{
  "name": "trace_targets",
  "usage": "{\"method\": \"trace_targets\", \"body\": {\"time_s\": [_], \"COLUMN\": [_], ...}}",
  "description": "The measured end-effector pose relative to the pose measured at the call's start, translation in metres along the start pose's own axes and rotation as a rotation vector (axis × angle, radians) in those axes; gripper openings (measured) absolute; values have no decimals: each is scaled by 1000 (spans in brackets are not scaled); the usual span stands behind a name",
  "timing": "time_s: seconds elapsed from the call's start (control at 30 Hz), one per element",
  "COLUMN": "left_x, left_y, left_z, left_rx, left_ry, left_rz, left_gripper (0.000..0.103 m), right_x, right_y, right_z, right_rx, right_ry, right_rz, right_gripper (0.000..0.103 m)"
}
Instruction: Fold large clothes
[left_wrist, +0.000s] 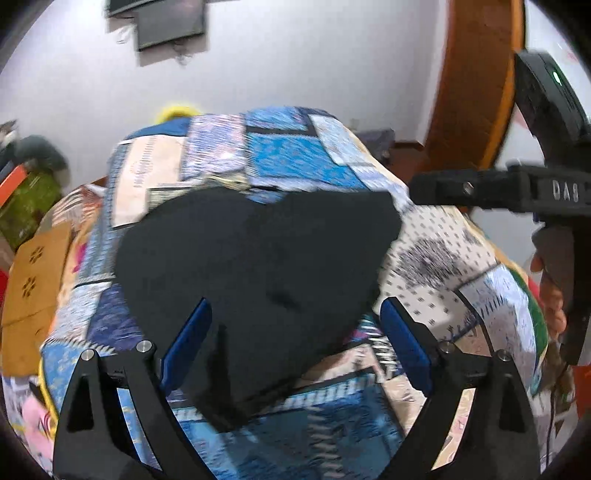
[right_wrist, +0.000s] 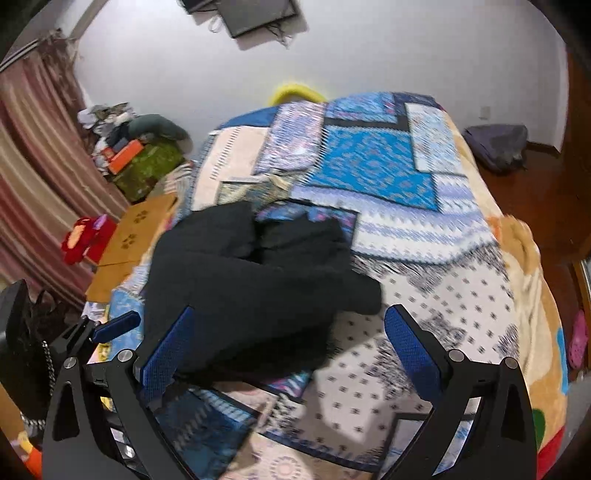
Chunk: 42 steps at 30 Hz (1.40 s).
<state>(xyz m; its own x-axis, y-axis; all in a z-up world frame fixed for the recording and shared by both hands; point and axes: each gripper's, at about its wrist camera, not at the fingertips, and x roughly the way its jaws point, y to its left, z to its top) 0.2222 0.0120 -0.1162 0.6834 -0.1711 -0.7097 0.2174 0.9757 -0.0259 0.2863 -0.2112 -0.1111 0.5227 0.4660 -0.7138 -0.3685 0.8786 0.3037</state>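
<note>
Your left tool is spread wide with nothing between its blue pads; your right tool stands just as wide and holds nothing. The black garment lies bunched on the bed, on top of the patchwork blanket, toward the bed's left side as the right wrist camera sees it; both tools hover over its near edge, and whether they touch the cloth you cannot tell. In the left wrist view your right tool shows at the right, its tip near the garment's far corner; a wooden door frame stands behind; orange cardboard lies beside the bed.
</note>
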Motion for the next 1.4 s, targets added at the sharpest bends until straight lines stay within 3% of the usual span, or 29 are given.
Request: {"method": "trace_targets", "body": {"time_s": [0.17,0.27,0.37,0.53,0.67,0.8,0.9,1.17,1.27,1.4], "left_x": [-7,1,17,49,62,63,59,35,38,63], "left_y": [61,86,91,93,101,102,100,114,128,143], "left_z": [9,6,-1,-22,-38,-38,-32,-25,-29,-37], "left_rx": [-134,-211,-226,-266,-366,-387,-364,-354,-420,-546], "left_ry": [-23,0,38,95,94,99,107,37,60,142], "left_rz": [99,95,96,60,-14,-19,7,190,109,-77], "left_gripper": [95,95,95,96,101,102,102,101,101,101], "right_x": [14,34,54,78,93,95,83,41,34,49], "right_y": [34,49,52,12,-35,-58,-57,-69,-82,-94], "right_z": [14,18,12,-9,-29,-36,-32,-24,-27,-29], "right_rx": [-70,-108,-131,-88,36,140,125,161,202,253], "right_ry": [-4,22,51,111,204,255,247,178,178,233], "right_rz": [39,45,14,-81,-67,-5,-15,26,52,97], "right_gripper": [101,101,101,101,102,102,102,103,103,103]}}
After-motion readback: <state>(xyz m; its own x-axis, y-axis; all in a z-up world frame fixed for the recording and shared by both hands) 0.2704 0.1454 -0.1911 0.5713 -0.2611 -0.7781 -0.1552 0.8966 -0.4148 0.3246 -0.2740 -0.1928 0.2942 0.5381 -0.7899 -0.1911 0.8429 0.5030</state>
